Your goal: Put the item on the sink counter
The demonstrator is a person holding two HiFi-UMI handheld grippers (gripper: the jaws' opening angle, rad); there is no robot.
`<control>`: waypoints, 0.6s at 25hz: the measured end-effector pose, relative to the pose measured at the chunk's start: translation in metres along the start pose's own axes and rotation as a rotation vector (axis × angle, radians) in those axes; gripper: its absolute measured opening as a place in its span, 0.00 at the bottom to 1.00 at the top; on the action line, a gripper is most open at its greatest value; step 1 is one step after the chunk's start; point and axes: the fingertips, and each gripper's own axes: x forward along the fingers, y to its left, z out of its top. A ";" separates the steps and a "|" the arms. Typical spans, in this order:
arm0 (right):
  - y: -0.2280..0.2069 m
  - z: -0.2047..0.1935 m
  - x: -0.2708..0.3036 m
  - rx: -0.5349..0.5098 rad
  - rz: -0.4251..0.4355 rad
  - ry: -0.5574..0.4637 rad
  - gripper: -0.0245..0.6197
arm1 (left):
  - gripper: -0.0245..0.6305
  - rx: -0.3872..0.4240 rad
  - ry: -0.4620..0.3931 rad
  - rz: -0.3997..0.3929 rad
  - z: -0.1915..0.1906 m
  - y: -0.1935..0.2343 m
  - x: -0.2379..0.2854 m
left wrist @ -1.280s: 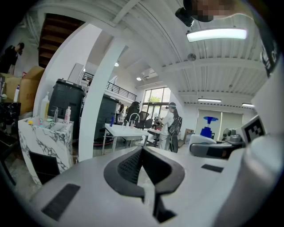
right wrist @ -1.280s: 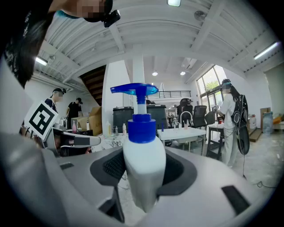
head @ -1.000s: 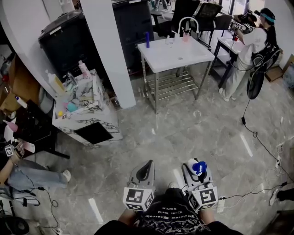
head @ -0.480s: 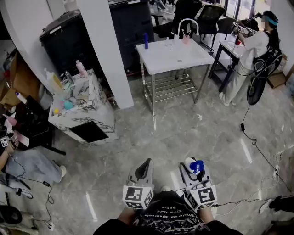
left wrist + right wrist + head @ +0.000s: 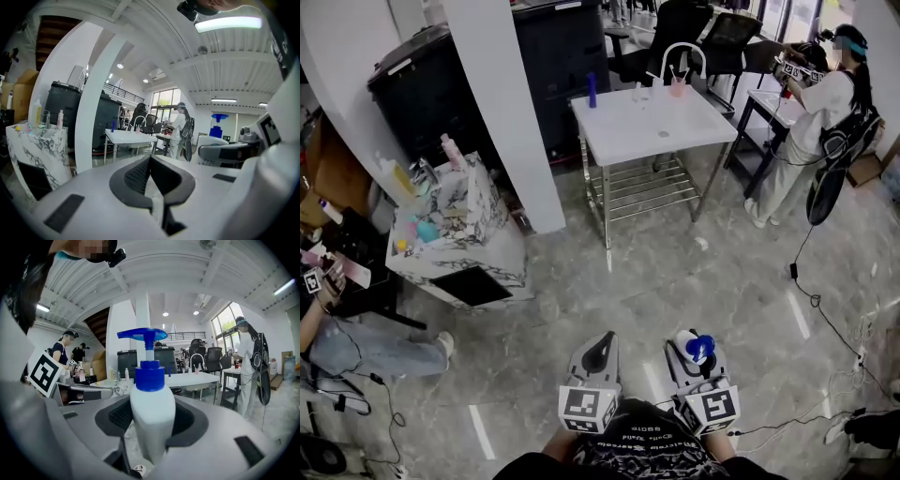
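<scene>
Right gripper view has the pump bottle [image 5: 152,416], white with a blue collar and a blue pump head, standing upright between the black ribbed fingers [image 5: 118,414], which pinch its body from both sides. Head view puts the same bottle at the front of the right gripper [image 5: 696,354], held out low over the grey marbled floor [image 5: 675,272], just ahead of the person's dark shirt. The left gripper [image 5: 598,352] is held beside it, at about the same height and pointing the same way. Its fingers [image 5: 136,176] are pressed together with nothing between them. Each gripper carries a marker cube [image 5: 586,408] at its rear end, close to the person's body.

The sink tabletop [image 5: 628,131], white on a metal frame with a slatted lower shelf, stands well apart from the bottle, across the open floor and straight ahead. At its far edge are a curved tap [image 5: 680,52], a pink cup [image 5: 678,86] and a small blue bottle [image 5: 592,90].

Left of it rises a white pillar [image 5: 502,112], with a black cabinet [image 5: 422,94] behind. Nearer, a marble-patterned stand [image 5: 459,234] carries several bottles and small containers. A person in white [image 5: 811,122] stands at a dark table on the right. Another person sits at the left edge [image 5: 337,328]. Cables [image 5: 825,300] trail across the floor on the right.
</scene>
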 end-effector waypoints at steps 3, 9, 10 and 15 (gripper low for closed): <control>-0.010 0.008 0.037 0.009 -0.020 0.012 0.35 | 0.05 -0.013 0.002 -0.013 0.016 0.026 0.032; -0.018 0.025 0.125 0.038 -0.036 0.017 0.35 | 0.05 0.021 0.004 -0.020 0.050 0.096 0.101; -0.018 0.028 0.137 0.038 -0.042 0.021 0.35 | 0.05 0.022 0.004 -0.015 0.055 0.107 0.110; -0.021 0.042 0.194 0.029 -0.085 0.034 0.35 | 0.05 0.018 0.036 -0.053 0.066 0.155 0.152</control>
